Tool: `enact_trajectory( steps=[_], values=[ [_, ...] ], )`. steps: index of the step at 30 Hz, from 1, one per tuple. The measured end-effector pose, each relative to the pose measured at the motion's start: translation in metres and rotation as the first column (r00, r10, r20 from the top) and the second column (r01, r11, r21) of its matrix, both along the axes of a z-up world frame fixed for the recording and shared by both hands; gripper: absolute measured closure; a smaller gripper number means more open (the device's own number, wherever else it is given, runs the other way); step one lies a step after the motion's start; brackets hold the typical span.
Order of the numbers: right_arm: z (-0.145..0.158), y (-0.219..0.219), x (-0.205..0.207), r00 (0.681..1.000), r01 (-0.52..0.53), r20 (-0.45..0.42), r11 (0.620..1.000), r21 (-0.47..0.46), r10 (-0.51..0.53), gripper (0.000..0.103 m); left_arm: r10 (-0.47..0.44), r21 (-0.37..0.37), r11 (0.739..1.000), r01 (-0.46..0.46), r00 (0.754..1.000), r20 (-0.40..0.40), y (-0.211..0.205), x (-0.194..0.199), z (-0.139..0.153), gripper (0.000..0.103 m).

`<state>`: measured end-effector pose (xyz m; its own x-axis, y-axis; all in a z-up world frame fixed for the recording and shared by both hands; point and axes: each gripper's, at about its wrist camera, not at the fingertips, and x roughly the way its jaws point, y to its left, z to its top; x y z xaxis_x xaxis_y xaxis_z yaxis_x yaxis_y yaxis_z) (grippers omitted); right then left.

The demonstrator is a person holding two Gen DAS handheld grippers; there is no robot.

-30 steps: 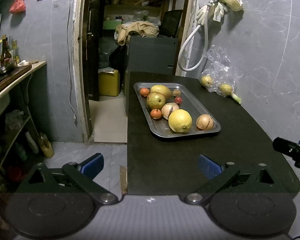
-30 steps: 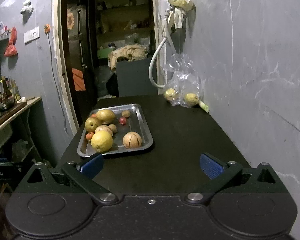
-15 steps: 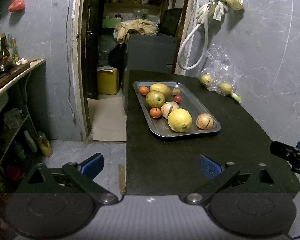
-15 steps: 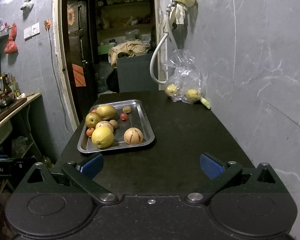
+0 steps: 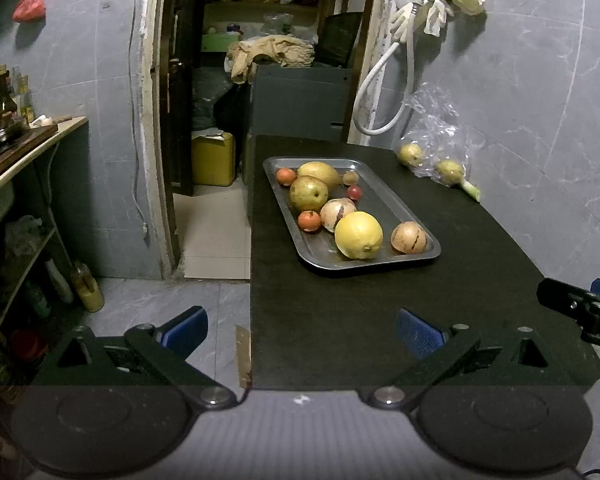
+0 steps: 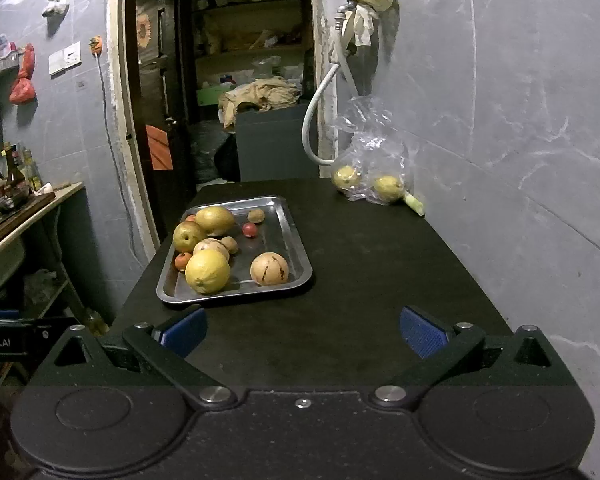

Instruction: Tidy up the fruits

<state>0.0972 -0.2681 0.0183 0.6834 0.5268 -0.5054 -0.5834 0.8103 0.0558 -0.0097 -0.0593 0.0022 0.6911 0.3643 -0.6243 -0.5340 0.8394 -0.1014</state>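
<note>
The right tool (image 5: pixel 580 312) (mostly) runs off the frame edge.

The left wrist view looks forward from just behind the near left corner of the dark surface (image 5: pixel 380 320), facing the doorway (image 5: pixel 268 60) and the far wall, and so it takes in also the floor (image 5: pixel 160 300) on the left side. The right wrist view looks the same way from behind the near edge, more to the right and close to the grey wall (image 6: pixel 500 120). Both views share the metal tray (image 5: pixel 396 204) with fruits, which is a little ahead, the plastic bag (image 5: pixel 432 136) at the far right, and the doorway.
</note>
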Motion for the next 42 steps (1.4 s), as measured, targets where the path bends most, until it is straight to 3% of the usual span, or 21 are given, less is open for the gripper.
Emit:
enact_trajectory(
  steps=[42],
  values=[
    [-0.0006,0.0004,0.0018,1.0,-0.019,-0.002,1.0,-0.009,0.019,0.001,0.009,-0.003,1.0,-0.009,1.0,0.0,0.0012,-0.003,-0.0007,0.0]
  ],
)
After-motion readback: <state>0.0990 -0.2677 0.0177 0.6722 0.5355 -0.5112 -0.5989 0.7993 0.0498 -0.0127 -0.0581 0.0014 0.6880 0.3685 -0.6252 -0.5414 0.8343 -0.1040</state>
